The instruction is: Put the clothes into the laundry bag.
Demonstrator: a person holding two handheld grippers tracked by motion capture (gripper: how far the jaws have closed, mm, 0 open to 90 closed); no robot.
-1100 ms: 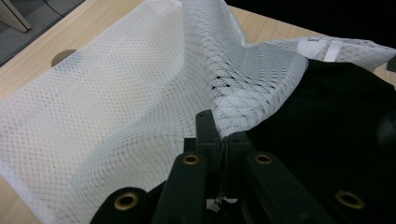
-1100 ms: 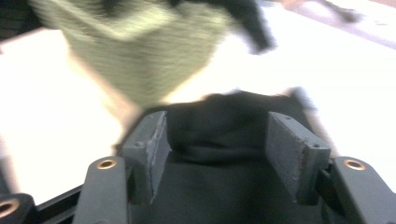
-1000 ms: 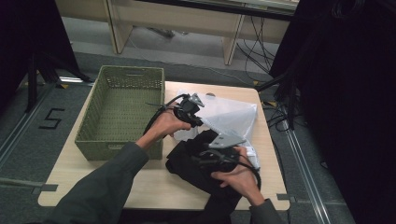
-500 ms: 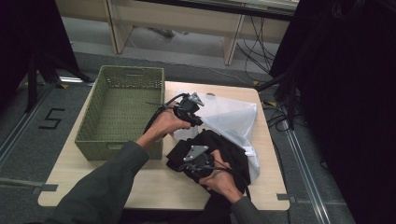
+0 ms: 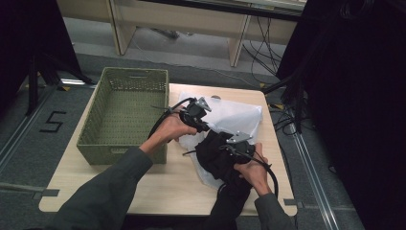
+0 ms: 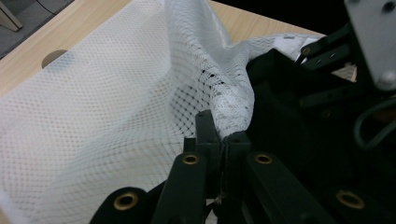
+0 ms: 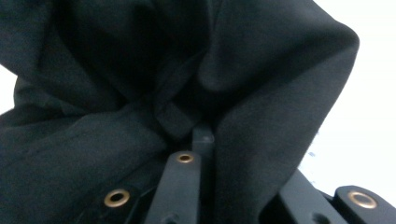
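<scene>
Left gripper (image 6: 219, 135) clamped on edge of mesh bag (image 6: 116, 107), lifting mouth open. Right gripper (image 7: 205, 135), jaws just closing, pinches black garment (image 7: 261, 140) at bag mouth. Push garment deep; keep mouth raised, avoid snagging mesh.
</scene>
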